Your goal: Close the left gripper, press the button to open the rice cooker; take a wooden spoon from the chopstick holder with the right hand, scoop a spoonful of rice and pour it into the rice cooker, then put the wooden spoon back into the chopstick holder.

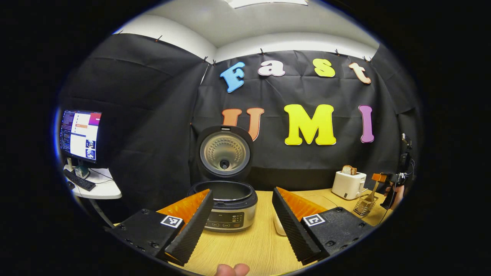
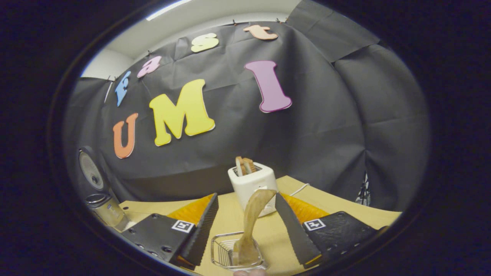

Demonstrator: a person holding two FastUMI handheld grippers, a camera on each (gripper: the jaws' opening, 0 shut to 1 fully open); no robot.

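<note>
On the wooden bench [image 1: 245, 245] the rice cooker [image 1: 226, 205] stands with lid up. Left claw [image 1: 241, 224] gapes apart; right claw [image 2: 245, 226] gapes around the wooden spoon [image 2: 251, 226] in the chopstick holder [image 2: 222, 251].

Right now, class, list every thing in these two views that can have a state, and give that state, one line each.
rice cooker: lid up, pot open.
wooden spoon: standing in the chopstick holder, between the right fingers, not gripped.
chopstick holder: upright on the table.
toaster: bread slices sticking up from its slots.
monitor: switched on.
left gripper: fingers open, holding nothing.
right gripper: fingers open around the spoon handle.
</note>
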